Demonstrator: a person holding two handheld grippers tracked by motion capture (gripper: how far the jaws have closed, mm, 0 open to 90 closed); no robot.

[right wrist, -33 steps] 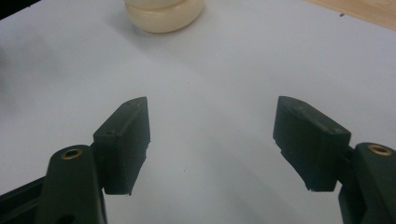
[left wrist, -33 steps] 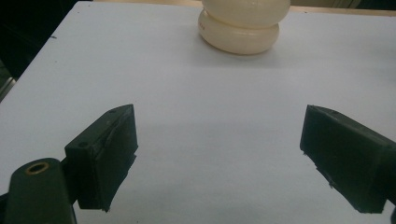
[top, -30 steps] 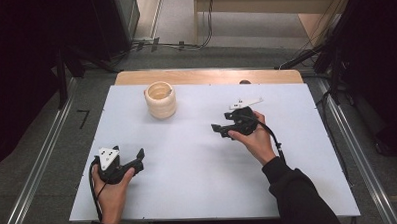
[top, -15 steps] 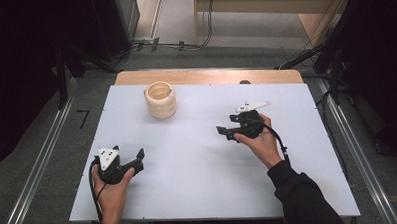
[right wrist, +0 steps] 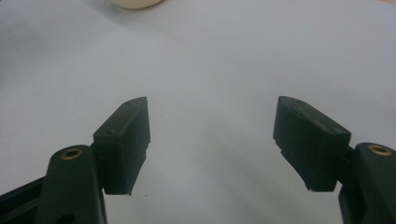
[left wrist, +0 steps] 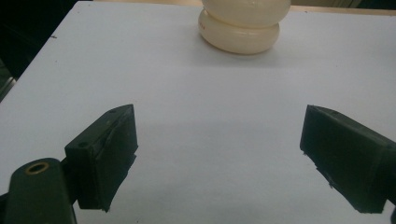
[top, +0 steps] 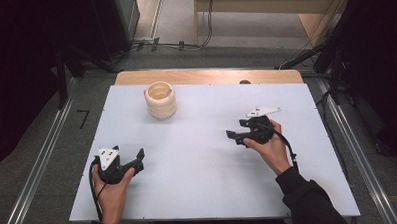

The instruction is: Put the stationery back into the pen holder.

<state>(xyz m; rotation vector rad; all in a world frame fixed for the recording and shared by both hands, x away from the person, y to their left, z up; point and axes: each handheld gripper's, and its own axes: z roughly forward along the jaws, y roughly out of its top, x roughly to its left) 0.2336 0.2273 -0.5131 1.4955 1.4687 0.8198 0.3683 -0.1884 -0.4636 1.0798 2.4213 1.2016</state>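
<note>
Since the earlier frame, right gripper (top: 237, 136) had shifted toward 3 o'clock, jaws apart, empty. Left gripper (top: 134, 160) rested at 7 o'clock, jaws likewise apart. Ridged cream cup (top: 160, 99) stood upright at 11 o'clock on the white table (top: 199, 182), well apart from both, probably awaiting approach.

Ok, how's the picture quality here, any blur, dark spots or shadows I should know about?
High view: the table is evenly lit, its surroundings nearly black, all fairly soft. Left gripper view: the cup is cut off at the top, and a faint shadow lies between the open jaws. Right gripper view: the white surface looks greyish, darker toward the upper left, with a sliver of cup at the top edge.
</note>
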